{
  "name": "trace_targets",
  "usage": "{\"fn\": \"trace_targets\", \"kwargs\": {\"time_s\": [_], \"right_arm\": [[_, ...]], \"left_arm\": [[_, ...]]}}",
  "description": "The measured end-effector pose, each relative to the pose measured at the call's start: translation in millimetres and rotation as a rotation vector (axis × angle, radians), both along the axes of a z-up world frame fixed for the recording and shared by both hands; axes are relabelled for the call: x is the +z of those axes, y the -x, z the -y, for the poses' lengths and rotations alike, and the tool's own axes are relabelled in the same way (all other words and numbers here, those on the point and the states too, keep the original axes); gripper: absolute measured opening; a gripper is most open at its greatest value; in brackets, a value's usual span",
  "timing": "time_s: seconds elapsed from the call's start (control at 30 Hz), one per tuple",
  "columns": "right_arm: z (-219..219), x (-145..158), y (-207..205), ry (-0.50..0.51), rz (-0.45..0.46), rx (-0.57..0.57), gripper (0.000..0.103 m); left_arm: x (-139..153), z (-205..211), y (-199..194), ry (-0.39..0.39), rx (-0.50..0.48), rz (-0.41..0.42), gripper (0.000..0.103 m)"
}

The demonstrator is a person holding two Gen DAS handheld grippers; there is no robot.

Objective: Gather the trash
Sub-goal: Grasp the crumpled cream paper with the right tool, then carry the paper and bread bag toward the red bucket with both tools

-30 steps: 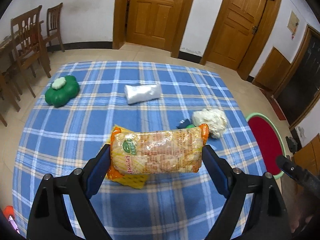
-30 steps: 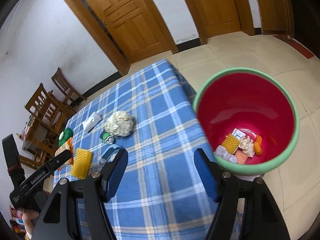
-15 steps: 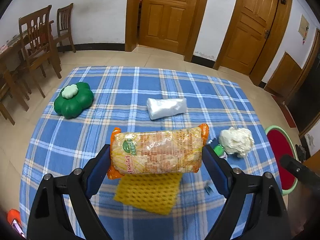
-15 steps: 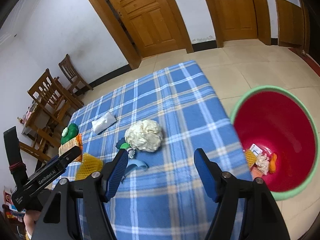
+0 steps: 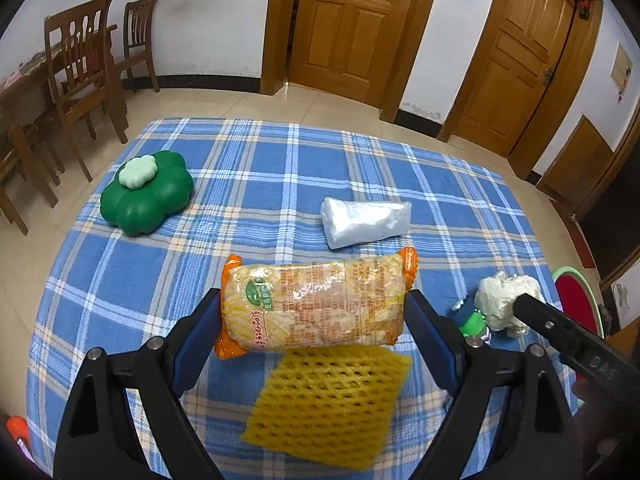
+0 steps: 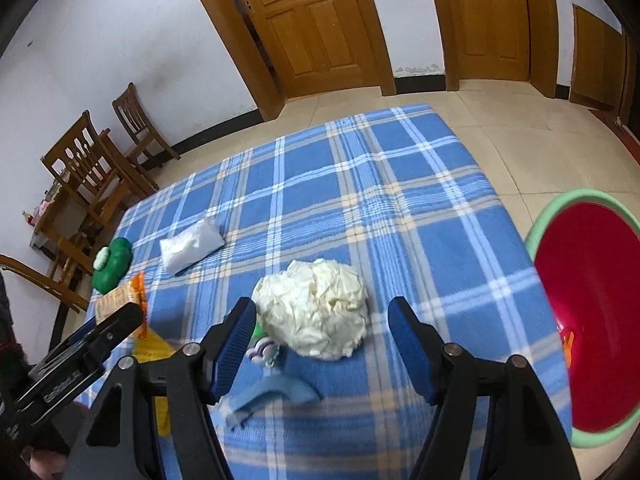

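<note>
My left gripper [image 5: 314, 320] is shut on an orange-ended noodle packet [image 5: 316, 306] and holds it above the blue plaid tablecloth [image 5: 260, 184]. A yellow foam net [image 5: 326, 398] lies on the cloth just below it. My right gripper [image 6: 322, 344] is open, its fingers on either side of a crumpled white paper ball [image 6: 314, 312], which also shows in the left wrist view [image 5: 506, 304]. A small green and white wrapper [image 6: 262, 350] and a blue scrap [image 6: 272, 394] lie by the right gripper's left finger. The red bin with a green rim [image 6: 592, 312] stands off the table's right edge.
A white plastic bag [image 5: 364, 222] lies mid-table. A green clover-shaped container [image 5: 146, 196] sits at the far left. Wooden chairs [image 5: 80, 80] stand beyond the left of the table, and wooden doors [image 5: 348, 24] are at the back.
My right gripper has swung left from over the bin to the paper ball on the table. My left gripper has risen and pulled back with the packet, uncovering the yellow net.
</note>
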State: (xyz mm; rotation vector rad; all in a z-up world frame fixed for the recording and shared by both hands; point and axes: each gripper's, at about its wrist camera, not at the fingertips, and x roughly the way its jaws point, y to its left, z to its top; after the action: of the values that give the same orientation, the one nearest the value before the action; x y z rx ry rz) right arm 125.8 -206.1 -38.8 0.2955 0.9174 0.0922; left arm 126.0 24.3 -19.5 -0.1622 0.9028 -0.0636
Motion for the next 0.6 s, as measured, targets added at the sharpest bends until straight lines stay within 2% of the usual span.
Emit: {"fn": "trace_targets", "kwargs": {"time_s": [0.1, 0.2, 0.37, 0.6], "right_arm": [[-2.0, -6.3, -5.9, -0.003, -0.009, 0.005, 0.071], [-3.6, -11.0, -8.2, -0.012, -0.018, 0.017, 0.067], [-5.7, -11.4, -7.7, -0.028, -0.009, 0.037, 0.053], [-12.3, -7.9, -2.6, -0.018, 0.014, 0.049, 0.046]], "left_arm": [[-3.1, -1.0, -1.5, 0.006, 0.001, -0.004, 0.089], [-6.1, -2.0, -2.7, 0.012, 0.002, -0.010, 0.089], [-8.3, -3.0, -4.3, 0.018, 0.003, -0.016, 0.089], [-5.9, -2.8, -1.9, 0.023, 0.003, -0.010, 0.089]]}}
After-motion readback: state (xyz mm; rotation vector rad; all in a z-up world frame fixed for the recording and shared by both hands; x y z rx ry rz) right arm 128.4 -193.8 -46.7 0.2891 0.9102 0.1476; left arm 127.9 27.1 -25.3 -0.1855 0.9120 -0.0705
